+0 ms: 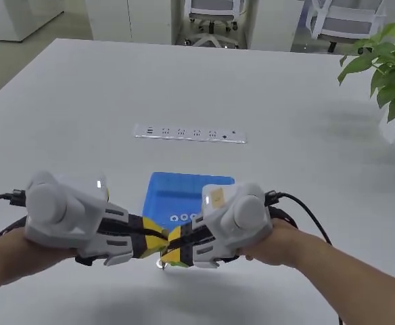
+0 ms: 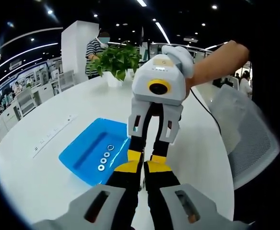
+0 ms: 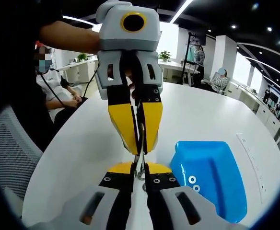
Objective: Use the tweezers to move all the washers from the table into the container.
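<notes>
Tweezers (image 3: 140, 152): thin metal, caught between the two grippers' tips over the desk (image 1: 265, 95), close to its near edge.
Left gripper (image 1: 155, 238): held low over the near edge, pointing toward the right gripper, tip to tip with it.
Left fingers (image 3: 123, 122): yellow-tipped, clenched on the tweezers, which run down out of them in the right gripper view.
Right gripper (image 1: 176, 245): faces the left one, just beside the container's near side.
Right fingers (image 3: 123, 168): drawn together with only a narrow slit between them; the tweezers' lower end sits in that slit, so they appear to be gripping it too.
Container (image 1: 164, 193): blue shallow tray, flat on the desk near the near edge, just beyond the grippers.
Washers (image 1: 184, 218): a few small rings in a short row inside the container, toward its near side.
Power strip (image 1: 189, 133): white, lying beyond the container toward the desk's middle, well apart from the grippers.
</notes>
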Demonstrator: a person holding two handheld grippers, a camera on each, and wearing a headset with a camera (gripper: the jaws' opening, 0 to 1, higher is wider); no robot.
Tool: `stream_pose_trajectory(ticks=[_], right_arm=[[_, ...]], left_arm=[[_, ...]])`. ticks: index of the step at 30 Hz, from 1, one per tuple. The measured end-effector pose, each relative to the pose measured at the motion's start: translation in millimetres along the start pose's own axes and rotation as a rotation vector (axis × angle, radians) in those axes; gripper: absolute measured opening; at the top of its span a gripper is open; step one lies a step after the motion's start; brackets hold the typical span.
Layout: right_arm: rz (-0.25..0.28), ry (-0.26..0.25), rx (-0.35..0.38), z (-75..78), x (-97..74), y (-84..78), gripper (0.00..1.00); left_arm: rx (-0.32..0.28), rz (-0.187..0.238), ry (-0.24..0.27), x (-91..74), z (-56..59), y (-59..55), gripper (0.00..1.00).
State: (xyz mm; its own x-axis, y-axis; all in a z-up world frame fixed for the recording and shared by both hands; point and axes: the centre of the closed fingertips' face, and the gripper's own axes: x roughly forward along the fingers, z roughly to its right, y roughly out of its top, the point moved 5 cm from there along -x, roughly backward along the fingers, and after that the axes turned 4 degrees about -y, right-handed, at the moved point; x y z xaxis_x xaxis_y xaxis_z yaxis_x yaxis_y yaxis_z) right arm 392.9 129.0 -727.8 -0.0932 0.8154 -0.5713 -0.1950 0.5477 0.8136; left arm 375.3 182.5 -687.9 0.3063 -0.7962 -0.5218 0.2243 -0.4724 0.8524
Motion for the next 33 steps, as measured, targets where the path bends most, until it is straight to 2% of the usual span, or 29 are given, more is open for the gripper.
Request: stream_pose_trajectory(ticks=[14, 21, 23, 26, 28, 33], right_arm=[[0.005, 0.001, 0.002, 0.9, 1.9, 0.6, 0.1], [-0.002, 0.0, 0.026, 1.0, 3.8, 0.7, 0.09], [-0.007, -0.003, 0.074, 1.9, 4.0, 0.4, 0.09], [-0.01, -0.004, 0.06, 3.0, 4.2, 0.6, 0.08], [-0.005, -0.008, 0.081, 2.7, 4.0, 0.2, 0.08], [-0.007, -0.012, 0.076, 2.4, 4.1, 0.3, 0.07]], left_arm=[[0.0, 0.003, 0.009, 0.0, 5.2, 6.4, 0.07], [-0.001, 0.002, 0.008, -2.1, 1.4, 2.4, 0.07], [-0.001, 0.002, 0.009, -2.3, 0.6, 2.3, 0.07], [0.002, -0.001, 0.016, -2.6, -2.3, 1.2, 0.07], [0.0, 0.0, 0.015, -2.9, -3.2, 0.3, 0.07], [-0.002, 0.0, 0.016, -3.3, -5.2, -1.7, 0.07]])
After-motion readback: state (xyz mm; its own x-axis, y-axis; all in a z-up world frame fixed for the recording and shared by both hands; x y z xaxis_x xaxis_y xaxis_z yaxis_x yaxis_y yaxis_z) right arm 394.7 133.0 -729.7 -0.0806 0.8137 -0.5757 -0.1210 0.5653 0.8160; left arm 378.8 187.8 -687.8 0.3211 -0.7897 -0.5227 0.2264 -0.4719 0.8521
